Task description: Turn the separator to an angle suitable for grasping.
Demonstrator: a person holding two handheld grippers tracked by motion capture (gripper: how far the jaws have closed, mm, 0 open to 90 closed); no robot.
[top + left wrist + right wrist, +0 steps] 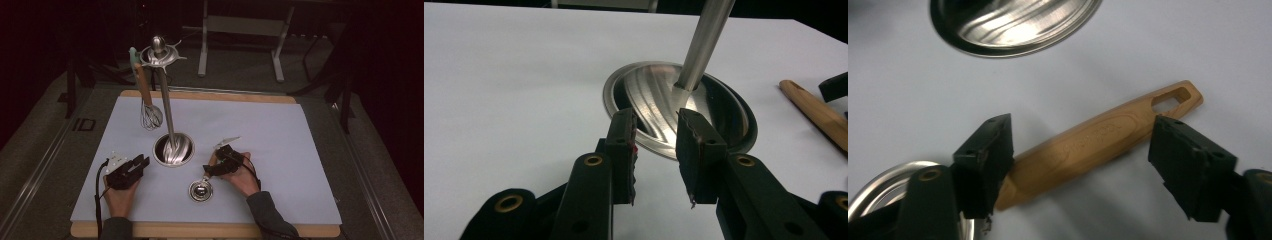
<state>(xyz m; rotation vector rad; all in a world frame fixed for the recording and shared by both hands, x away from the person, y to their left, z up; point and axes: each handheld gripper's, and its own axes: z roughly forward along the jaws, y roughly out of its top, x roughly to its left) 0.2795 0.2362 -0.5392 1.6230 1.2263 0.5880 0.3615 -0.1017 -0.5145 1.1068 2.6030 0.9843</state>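
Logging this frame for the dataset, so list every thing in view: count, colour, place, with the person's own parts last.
Utensil stand: one, silver steel, round base at the middle of the mat, tall pole with a hook ring on top.
Whisk: one, wooden handle with a teal loop, steel wires, hanging from the stand's ring.
Ladle: one, wooden handle and steel bowl, lying on the mat between the right gripper's open jaws.
Mat: one, white, covering the table.
Table: one, wooden edge.
Left gripper: one, black, open, near the stand's base.
Right gripper: one, black, open around the ladle handle.
Hands: two, at the near edge.
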